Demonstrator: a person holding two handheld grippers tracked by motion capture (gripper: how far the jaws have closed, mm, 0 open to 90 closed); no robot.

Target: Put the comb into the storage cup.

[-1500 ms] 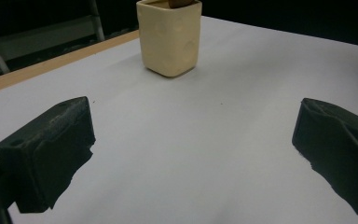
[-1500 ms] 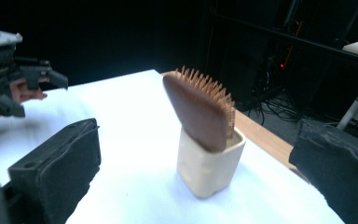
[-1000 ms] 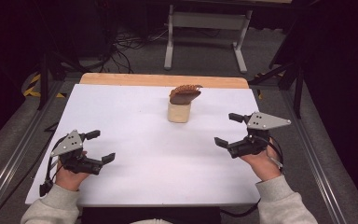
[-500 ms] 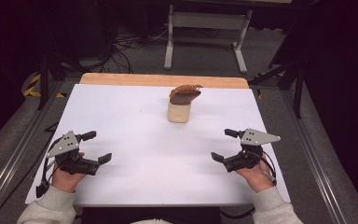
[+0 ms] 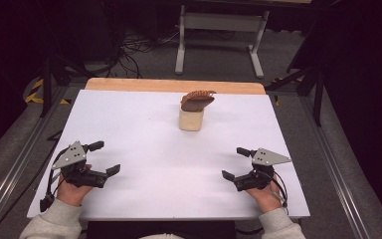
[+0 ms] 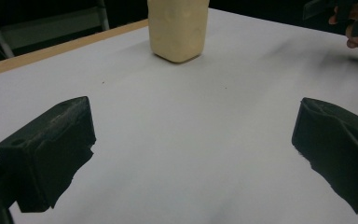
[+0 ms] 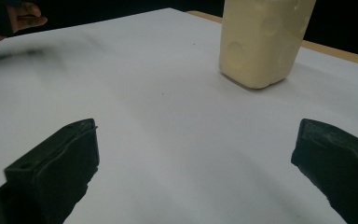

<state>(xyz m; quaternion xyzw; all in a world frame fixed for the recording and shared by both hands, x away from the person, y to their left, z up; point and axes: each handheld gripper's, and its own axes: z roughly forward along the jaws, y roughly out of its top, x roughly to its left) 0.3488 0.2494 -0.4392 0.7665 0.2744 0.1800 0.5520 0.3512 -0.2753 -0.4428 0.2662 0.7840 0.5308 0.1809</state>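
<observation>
Left tongs [image 5: 103, 159] and right tongs [image 5: 238, 163]: both spread wide and empty, poised low over the near part of the white desk [image 5: 144, 129], one at each side. Cream container [image 5: 191, 119]: upright toward the far middle of the desk, well apart from both tongs, with a brown ridged object [image 5: 197, 99] on top, overhanging its rim. In the left gripper view, container [image 6: 179, 28] ahead and slightly right of centre; in the right gripper view, container [image 7: 263, 39] ahead and to the right. Likely step: approach to the container. For a clean approach: keep jaws spread until the body sits fully between them; come in level and low, aiming at the flat side walls rather than the rounded corners; avoid contact with the brown piece, apparently loose and easy to dislodge. Close gently, since the dimpled walls suggest soft plastic prone to buckling. Steady with one tongs before working the top with the other.
</observation>
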